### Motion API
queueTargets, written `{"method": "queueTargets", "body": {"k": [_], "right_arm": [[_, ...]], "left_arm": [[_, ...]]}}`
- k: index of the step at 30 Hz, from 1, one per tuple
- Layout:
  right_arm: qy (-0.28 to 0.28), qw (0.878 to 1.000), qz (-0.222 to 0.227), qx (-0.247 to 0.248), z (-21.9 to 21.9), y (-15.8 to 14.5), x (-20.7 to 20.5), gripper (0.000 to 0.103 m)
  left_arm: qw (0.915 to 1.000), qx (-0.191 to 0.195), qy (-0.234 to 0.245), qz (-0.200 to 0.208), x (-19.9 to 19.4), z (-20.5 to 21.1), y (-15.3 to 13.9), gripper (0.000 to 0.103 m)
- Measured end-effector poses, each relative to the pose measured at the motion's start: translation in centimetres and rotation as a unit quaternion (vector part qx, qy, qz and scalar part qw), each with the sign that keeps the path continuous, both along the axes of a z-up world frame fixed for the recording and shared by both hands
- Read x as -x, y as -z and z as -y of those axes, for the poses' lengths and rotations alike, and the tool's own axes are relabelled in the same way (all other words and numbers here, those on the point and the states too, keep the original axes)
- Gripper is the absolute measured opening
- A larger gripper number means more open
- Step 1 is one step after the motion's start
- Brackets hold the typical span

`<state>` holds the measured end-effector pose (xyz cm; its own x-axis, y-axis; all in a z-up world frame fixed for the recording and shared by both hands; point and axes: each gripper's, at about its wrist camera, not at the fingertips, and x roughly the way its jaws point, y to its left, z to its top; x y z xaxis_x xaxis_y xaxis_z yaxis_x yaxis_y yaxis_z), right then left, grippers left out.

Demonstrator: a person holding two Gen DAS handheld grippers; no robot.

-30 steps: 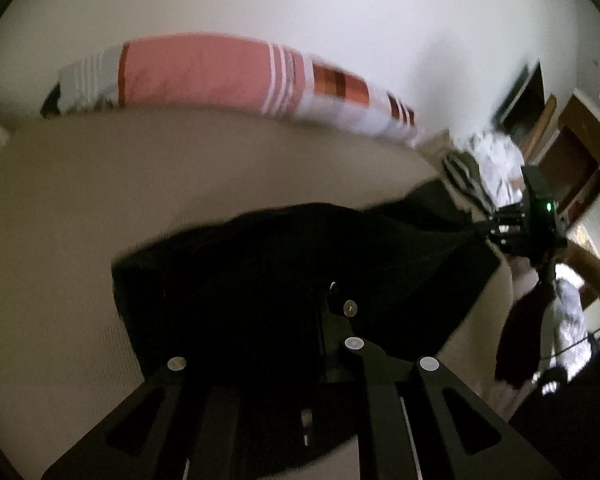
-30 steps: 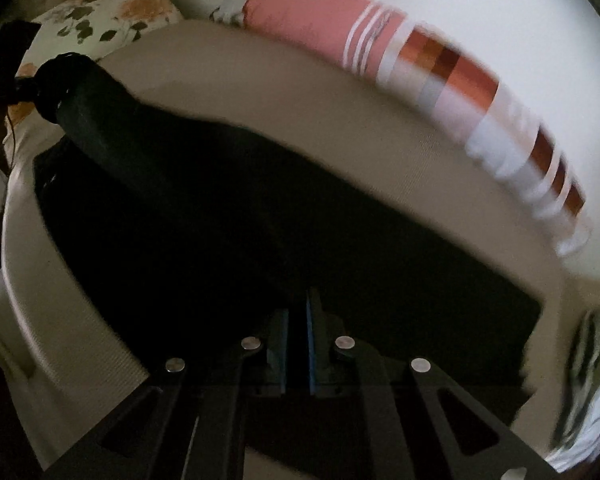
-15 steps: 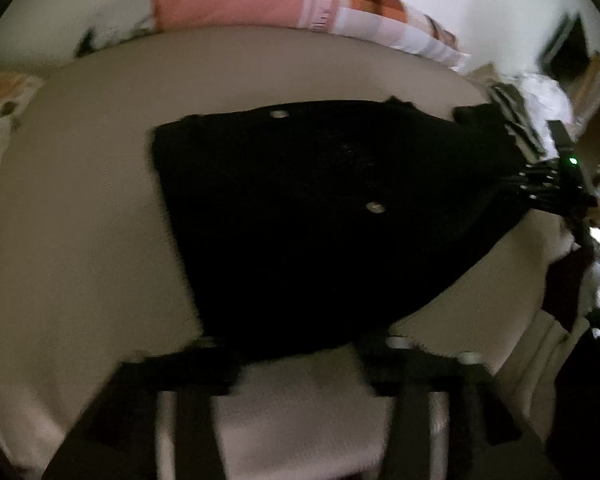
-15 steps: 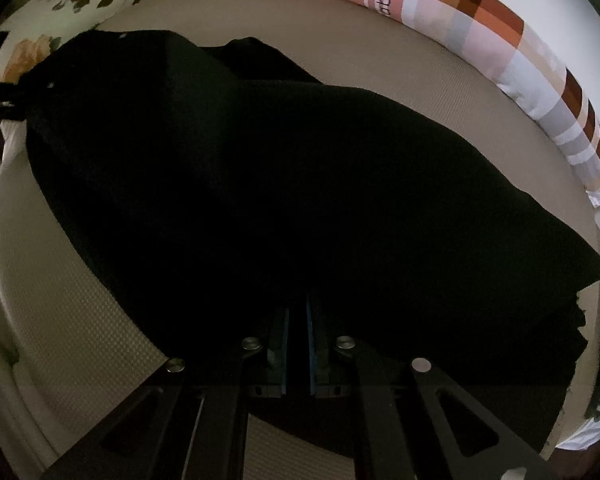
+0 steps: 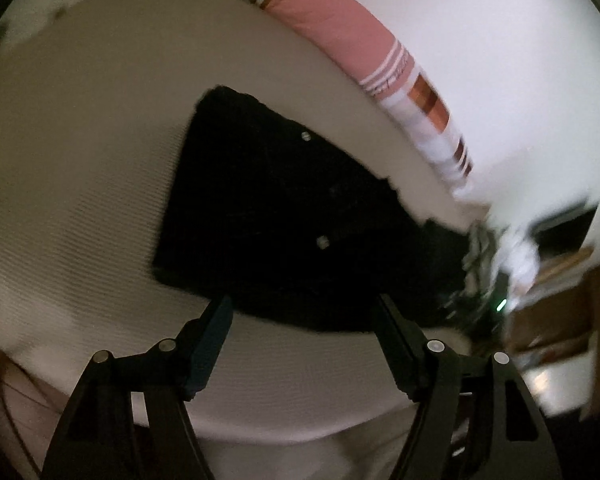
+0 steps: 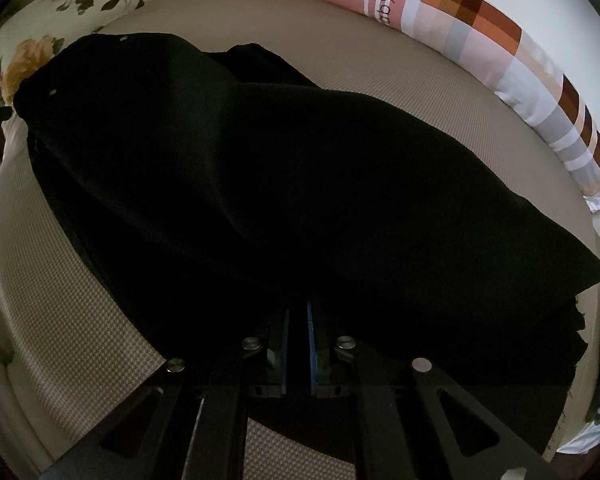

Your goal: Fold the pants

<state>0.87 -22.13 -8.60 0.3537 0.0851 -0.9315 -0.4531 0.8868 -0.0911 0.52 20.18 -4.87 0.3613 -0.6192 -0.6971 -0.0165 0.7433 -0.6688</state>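
The black pants [image 5: 284,216] lie folded over on a beige bed [image 5: 80,184], with two small metal rivets showing on top. My left gripper [image 5: 302,316] is open and empty, just short of the pants' near edge. In the right wrist view the pants [image 6: 300,184] fill the middle of the frame. My right gripper [image 6: 298,320] is shut on the pants' near edge, with the cloth draped over its fingertips. The right gripper also shows blurred in the left wrist view [image 5: 480,308], at the far right end of the pants.
A long pink, white and orange patterned bolster [image 6: 460,32] lies along the far side of the bed by a white wall. A floral pillow [image 6: 80,8] sits at the far left. Loose striped and white laundry [image 5: 496,248] lies past the right end. Wooden furniture [image 5: 572,304] stands beyond.
My left gripper has let go of the pants, opened and pulled back. The pants have been laid down flat on the bed. My right gripper stays shut on the cloth.
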Motion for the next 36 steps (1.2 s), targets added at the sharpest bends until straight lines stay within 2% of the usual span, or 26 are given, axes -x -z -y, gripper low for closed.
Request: {"method": "queueTargets", "body": {"k": [4,5,6,8,9,11,13,16,20,22,25,28,31,33,36], "right_arm": [[0.005,1.000,0.005,-0.002,0.2,-0.1,0.2,0.006],[0.007,1.000,0.006,-0.004,0.2,-0.2,0.3,0.006],[0.009,1.000,0.007,-0.004,0.2,-0.3,0.4,0.006],[0.013,1.000,0.013,-0.008,0.4,-0.9,0.7,0.006],[0.014,1.000,0.015,-0.010,0.4,-1.3,0.8,0.006],[0.012,1.000,0.016,-0.018,0.3,-2.7,1.2,0.006],[0.008,0.999,0.023,-0.021,0.0,-3.9,1.8,0.006],[0.008,0.999,0.015,-0.031,-0.5,-4.4,3.0,0.006],[0.015,0.999,-0.017,-0.047,-0.7,-2.5,4.1,0.006],[0.018,0.998,-0.035,-0.049,-1.0,-1.2,4.5,0.007],[0.017,0.998,-0.036,-0.043,-1.2,-0.4,4.4,0.007],[0.030,0.997,-0.043,-0.062,-0.7,-0.5,3.9,0.009],[0.044,0.995,-0.040,-0.075,-0.3,-0.6,3.7,0.014],[0.055,0.994,-0.032,-0.084,0.0,-0.8,3.7,0.014],[0.060,0.994,-0.022,-0.092,0.1,-1.1,3.9,0.015]], "left_arm": [[0.9978,0.032,-0.042,-0.039,-1.4,0.2,1.5,0.070],[0.9971,0.032,-0.052,-0.045,-1.7,0.3,1.9,0.062],[0.9967,0.023,-0.063,-0.047,-2.0,0.3,2.1,0.044],[0.9966,0.004,-0.072,-0.041,-2.5,0.1,2.0,0.023],[0.9968,-0.005,-0.070,-0.037,-2.8,0.1,1.7,0.018],[0.9976,-0.026,-0.063,-0.016,-3.3,0.2,0.4,0.017],[0.9968,-0.067,-0.038,0.023,-4.2,0.7,-1.6,0.017],[0.9926,-0.110,0.004,0.051,-4.9,1.1,-2.7,0.017],[0.9850,-0.163,0.049,0.028,-4.8,1.1,-0.3,0.017],[0.9782,-0.195,0.069,0.020,-4.0,1.3,1.3,0.017],[0.9674,-0.237,0.083,0.036,-2.9,2.2,2.5,0.019],[0.9585,-0.268,0.078,0.055,-2.1,3.1,2.4,0.023],[0.9482,-0.303,0.064,0.070,-1.4,3.7,1.4,0.042],[0.9392,-0.325,0.059,0.093,-0.8,4.1,0.0,0.056],[0.9215,-0.357,0.061,0.141,0.5,4.9,-2.1,0.056]]}}
